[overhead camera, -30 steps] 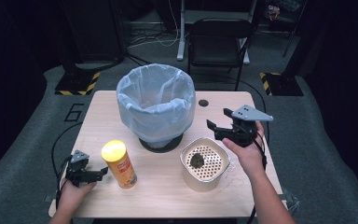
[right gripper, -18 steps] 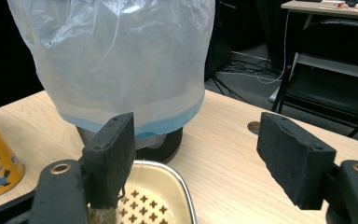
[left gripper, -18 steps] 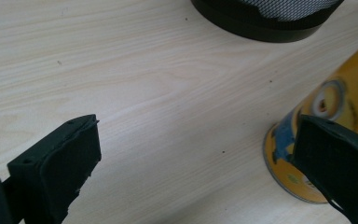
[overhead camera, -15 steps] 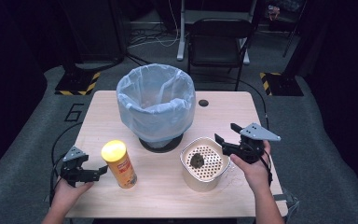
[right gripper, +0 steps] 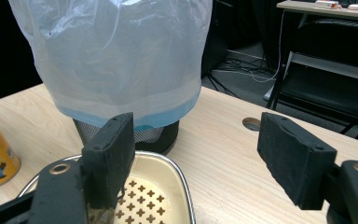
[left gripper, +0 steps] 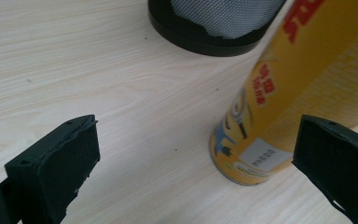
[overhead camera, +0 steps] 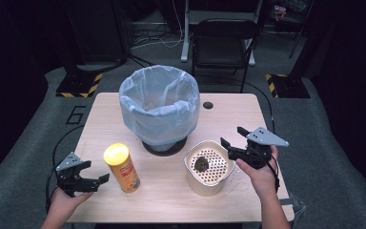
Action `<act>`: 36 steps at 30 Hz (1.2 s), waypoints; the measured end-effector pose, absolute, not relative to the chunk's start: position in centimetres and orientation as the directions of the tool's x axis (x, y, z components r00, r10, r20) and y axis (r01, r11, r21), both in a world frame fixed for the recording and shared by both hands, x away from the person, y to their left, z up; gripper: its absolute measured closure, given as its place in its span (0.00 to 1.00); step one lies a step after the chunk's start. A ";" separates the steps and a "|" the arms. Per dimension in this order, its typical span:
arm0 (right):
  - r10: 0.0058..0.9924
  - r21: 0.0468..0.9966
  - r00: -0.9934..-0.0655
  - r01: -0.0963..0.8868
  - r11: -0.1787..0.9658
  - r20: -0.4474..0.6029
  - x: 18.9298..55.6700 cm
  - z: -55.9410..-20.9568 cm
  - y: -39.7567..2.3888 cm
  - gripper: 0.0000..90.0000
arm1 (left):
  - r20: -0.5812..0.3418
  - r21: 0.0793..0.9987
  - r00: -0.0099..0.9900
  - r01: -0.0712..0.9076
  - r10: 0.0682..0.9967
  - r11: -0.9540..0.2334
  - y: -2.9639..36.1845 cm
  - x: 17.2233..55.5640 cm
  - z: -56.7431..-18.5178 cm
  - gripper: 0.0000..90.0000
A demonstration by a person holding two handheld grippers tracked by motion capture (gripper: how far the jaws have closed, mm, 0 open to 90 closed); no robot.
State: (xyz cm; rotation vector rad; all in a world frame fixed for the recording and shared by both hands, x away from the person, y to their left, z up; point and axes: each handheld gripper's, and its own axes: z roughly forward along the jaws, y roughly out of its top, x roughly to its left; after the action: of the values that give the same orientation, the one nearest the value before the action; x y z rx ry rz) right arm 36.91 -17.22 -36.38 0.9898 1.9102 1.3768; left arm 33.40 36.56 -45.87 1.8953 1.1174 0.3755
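The yellow can (overhead camera: 122,167) stands upright on the table (overhead camera: 167,205), just left of the bin (overhead camera: 159,109). The left gripper (overhead camera: 95,179) sits just beside it, jaws having just spread wide, holding nothing. The right gripper (overhead camera: 233,141) hovers at the cream strainer bowl's (overhead camera: 208,168) rim, jaws apart, one over the rim, empty.

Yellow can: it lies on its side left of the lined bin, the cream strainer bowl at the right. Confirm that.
Not quite. The yellow can stands upright, as the high view shows. It is left of the lined bin, with the cream strainer bowl at the right.
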 end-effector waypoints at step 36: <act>0.843 0.952 -0.538 0.252 0.175 -0.013 37.1 -37.1 -18.1 0.30 | -0.119 0.821 0.709 0.464 0.695 -0.333 31.2 33.4 -46.1 0.00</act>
State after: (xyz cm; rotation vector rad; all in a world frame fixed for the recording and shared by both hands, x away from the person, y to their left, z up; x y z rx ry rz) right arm 37.08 -18.09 -37.15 1.0289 1.8975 1.3729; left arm 33.43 31.17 -46.12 1.9922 0.8873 0.3156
